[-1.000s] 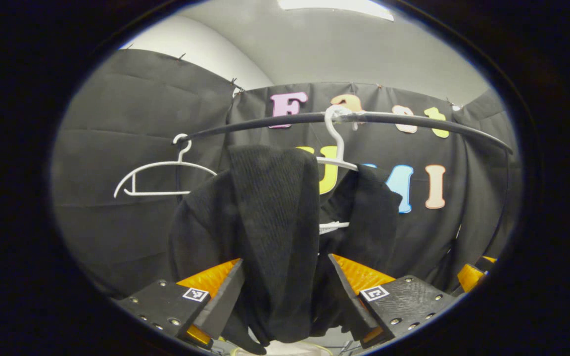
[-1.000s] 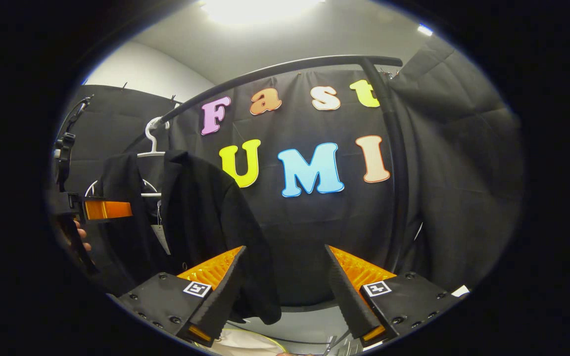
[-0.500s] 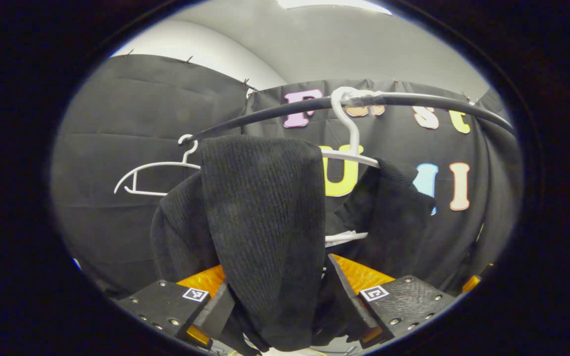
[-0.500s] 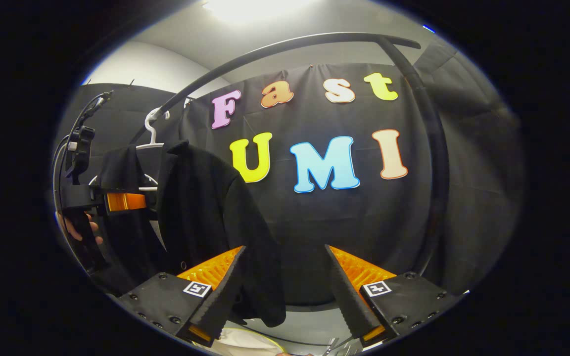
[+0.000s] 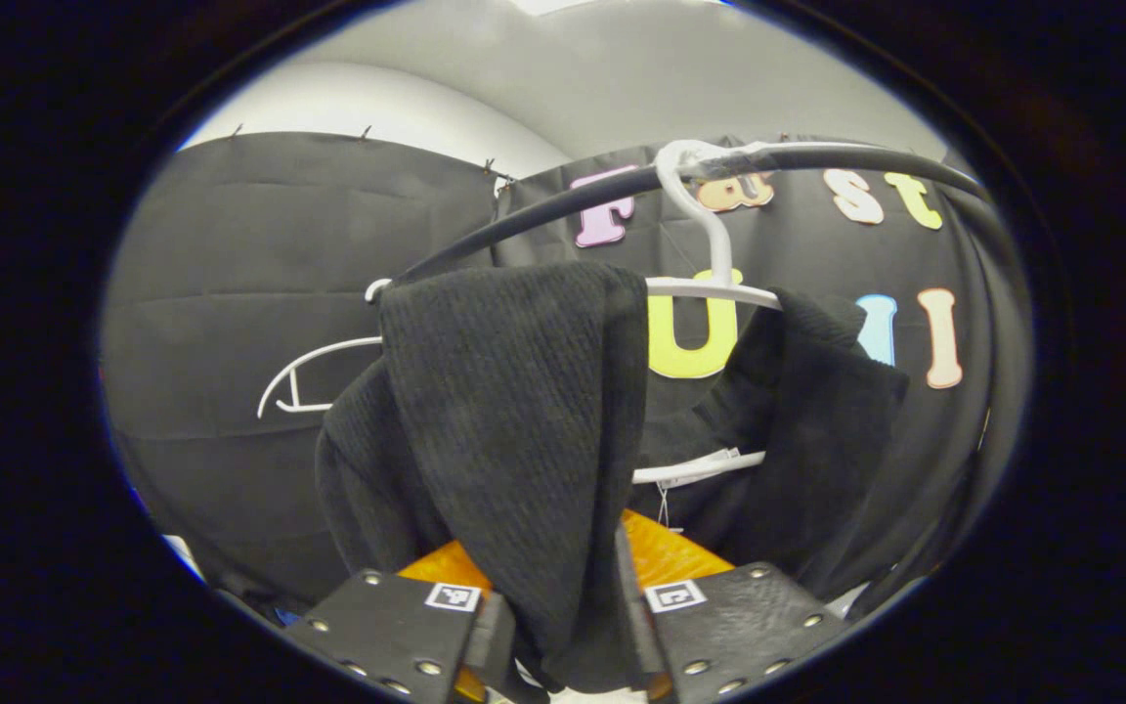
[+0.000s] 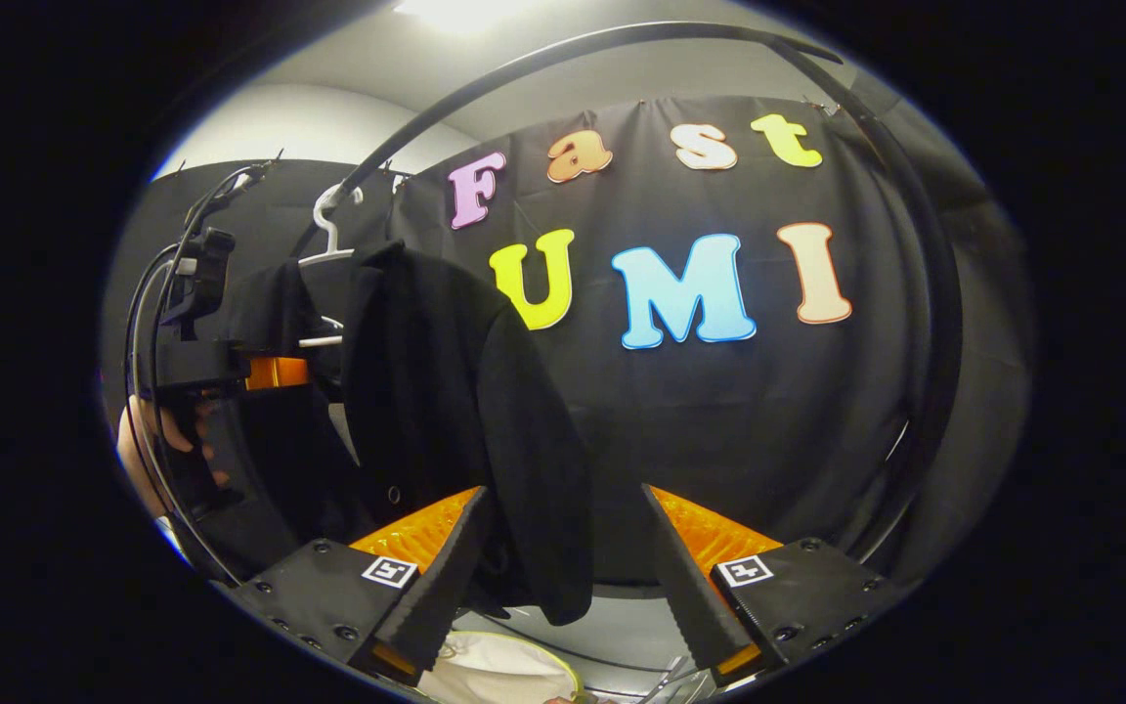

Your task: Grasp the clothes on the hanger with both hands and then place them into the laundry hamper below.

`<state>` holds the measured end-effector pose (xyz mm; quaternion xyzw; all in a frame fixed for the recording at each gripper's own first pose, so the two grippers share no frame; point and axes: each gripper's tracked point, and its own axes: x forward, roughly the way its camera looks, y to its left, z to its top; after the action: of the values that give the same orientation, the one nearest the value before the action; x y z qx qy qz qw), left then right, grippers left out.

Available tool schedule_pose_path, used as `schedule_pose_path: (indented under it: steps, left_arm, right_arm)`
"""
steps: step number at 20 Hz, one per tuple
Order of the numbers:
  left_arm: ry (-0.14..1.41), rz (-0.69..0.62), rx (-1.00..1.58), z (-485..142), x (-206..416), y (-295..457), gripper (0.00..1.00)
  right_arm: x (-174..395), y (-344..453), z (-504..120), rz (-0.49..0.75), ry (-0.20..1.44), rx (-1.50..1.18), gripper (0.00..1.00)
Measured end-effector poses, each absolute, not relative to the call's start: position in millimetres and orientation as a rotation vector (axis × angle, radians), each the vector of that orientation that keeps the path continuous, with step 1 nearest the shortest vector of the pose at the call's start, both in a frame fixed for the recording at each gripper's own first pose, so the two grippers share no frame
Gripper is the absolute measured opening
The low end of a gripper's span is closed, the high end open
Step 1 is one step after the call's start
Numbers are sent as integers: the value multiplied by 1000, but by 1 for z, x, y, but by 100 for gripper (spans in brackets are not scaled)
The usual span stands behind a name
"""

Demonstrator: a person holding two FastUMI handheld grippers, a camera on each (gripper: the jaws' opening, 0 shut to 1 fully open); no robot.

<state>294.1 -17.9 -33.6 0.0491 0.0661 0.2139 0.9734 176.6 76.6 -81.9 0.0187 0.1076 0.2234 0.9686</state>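
Hanging on its hanger [image 5: 719, 289], the black garment [image 5: 514, 430] was pinched by the left gripper [image 5: 553, 636]; the right gripper [image 6: 563, 596] was held wide, the hamper [image 6: 499, 675] unfilled below.

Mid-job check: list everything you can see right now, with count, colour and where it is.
black garment: one, black knit, draped over a hanger, one panel hanging between the left gripper's fingers
white hanger: one, white, hooked on the rail, carrying the garment
spare hanger: one, white, bare, farther along the rail
rail: one, black, curved overhead
laundry hamper: one, pale, below the garment
left gripper: closed on the garment panel
right gripper: open, garment's other edge hanging in front of it
hand: holding the left gripper
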Motion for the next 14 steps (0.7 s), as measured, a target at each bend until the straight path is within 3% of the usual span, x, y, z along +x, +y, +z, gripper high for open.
schedule_pose_path:
  steps: [3, 9, 10, 14]
  left_arm:
    - [119, 430, 100, -30, 292, -10, 7]
    - [81, 233, -42, -16, 271, -32, 1]
    - [71, 200, -63, -10, 267, -33, 1]
    - [49, 102, -110, 14, 245, -36, 1]
  right_arm:
    - [175, 87, -92, 476, 259, 44, 96]
    - [171, 105, -90, 477, 238, 4, 92]
    - [172, 109, -90, 473, 242, 5, 98]
    - [171, 134, -78, 469, 257, 59, 98]
